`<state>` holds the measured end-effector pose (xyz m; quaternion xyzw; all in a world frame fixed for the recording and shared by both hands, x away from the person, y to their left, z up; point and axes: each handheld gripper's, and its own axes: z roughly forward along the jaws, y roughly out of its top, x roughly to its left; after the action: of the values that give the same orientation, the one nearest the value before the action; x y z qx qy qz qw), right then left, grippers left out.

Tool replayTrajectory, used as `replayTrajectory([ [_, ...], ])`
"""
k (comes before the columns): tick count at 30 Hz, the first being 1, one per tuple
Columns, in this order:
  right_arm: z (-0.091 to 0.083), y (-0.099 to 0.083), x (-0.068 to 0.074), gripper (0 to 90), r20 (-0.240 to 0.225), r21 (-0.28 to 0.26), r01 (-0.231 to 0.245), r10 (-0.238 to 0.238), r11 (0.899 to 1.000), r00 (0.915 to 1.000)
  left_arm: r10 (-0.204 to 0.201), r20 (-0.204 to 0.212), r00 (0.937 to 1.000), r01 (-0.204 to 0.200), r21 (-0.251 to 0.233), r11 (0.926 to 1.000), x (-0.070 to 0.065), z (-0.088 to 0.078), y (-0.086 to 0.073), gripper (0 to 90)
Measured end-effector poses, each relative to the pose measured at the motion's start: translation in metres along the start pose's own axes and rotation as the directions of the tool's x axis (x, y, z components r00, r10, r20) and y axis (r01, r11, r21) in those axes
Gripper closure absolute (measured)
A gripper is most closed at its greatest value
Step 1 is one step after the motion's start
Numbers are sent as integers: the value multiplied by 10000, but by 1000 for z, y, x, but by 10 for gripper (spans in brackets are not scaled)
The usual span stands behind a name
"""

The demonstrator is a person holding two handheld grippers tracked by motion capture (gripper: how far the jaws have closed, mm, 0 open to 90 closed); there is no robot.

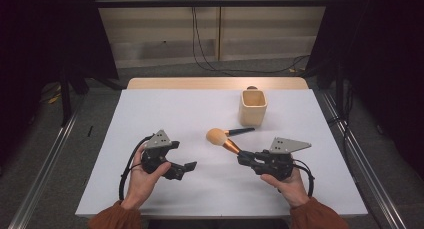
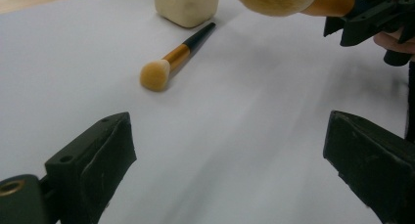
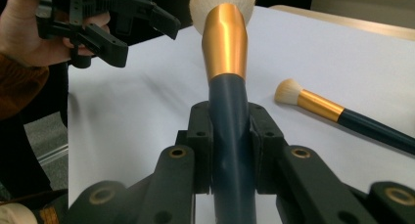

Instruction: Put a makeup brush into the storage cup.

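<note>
Two makeup brushes are showing on the white table (image 1: 165, 114), along with one cup and two hand-held grippers. The right gripper (image 3: 230, 136) is clamping its jaws on the dark handle of the large powder brush with a gold ferrule and fluffy tan head (image 3: 224, 43), holding it lifted above the tabletop with the head pointing away toward the table's middle. The smaller brush with a gold ferrule and black handle (image 2: 171, 62) is lying flat on the table, its handle end reaching close to the one pale beige square cup (image 1: 252, 108) standing upright behind it. The left gripper (image 1: 182, 170) is hovering with its jaws spread wide, nothing between them, well apart from both brushes.
</note>
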<state>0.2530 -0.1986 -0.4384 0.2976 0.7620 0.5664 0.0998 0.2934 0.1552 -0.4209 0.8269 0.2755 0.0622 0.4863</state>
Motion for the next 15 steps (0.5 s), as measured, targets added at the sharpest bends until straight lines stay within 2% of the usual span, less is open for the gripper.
replayTrajectory([
  [9,-5,2,-1,754,-235,-927,-122,101,9956,9997,-48,-24,10000,46,-511,9987,-4,-4,1,48],
  [13,-7,5,1,754,-331,-1093,-120,85,9939,9994,128,-99,9999,-137,-978,9951,-13,-6,4,48],
  [15,-8,6,2,754,-364,-1206,-77,33,9927,9993,163,95,9998,-151,-1168,9930,-17,-6,7,45],
])
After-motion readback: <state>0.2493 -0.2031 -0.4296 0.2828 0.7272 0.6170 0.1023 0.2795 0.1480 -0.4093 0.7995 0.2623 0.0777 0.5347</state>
